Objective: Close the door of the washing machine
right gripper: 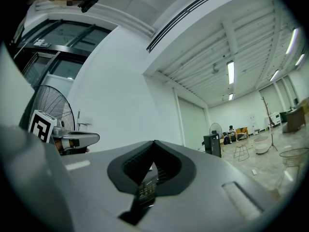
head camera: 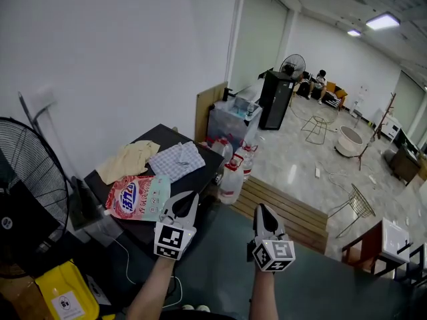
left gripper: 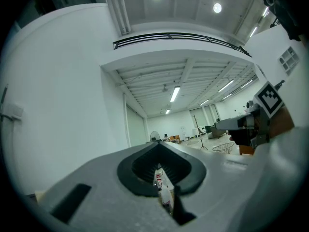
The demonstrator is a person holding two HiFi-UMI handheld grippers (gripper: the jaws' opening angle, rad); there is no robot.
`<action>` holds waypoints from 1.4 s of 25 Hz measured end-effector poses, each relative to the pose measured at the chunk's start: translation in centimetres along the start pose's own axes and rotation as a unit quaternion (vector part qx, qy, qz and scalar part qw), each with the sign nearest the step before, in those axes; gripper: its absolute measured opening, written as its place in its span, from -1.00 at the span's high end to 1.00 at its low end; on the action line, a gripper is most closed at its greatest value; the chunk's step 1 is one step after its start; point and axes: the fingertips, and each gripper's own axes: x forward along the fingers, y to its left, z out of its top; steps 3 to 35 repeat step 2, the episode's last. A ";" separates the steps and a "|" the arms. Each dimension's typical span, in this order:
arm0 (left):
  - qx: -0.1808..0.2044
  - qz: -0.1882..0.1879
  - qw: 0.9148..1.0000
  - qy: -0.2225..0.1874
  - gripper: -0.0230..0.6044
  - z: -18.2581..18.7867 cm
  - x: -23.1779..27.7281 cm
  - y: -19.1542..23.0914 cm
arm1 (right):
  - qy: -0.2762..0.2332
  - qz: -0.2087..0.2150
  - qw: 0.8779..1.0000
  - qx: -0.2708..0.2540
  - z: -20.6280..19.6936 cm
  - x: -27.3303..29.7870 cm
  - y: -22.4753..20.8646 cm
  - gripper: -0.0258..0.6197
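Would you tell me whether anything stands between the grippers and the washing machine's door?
No door shows in any view, so I cannot tell. The left gripper and right gripper hang in open air; a bag and cloths lie on the black top ahead.

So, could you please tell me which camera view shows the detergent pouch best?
The head view: the pink detergent pouch lies in full sight on the dark top. Neither gripper view shows it; both look out level across the room.
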 end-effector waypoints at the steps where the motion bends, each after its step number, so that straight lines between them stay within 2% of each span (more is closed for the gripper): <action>1: 0.001 0.000 1.000 -0.001 0.93 0.1 0.1 -0.1 | -0.001 0.001 1.000 0.000 0.0 0.0 0.0 0.90; 35: 0.002 0.000 1.000 -0.002 0.93 0.2 0.1 -0.2 | -0.001 0.001 1.000 0.000 0.0 0.0 -0.1 0.90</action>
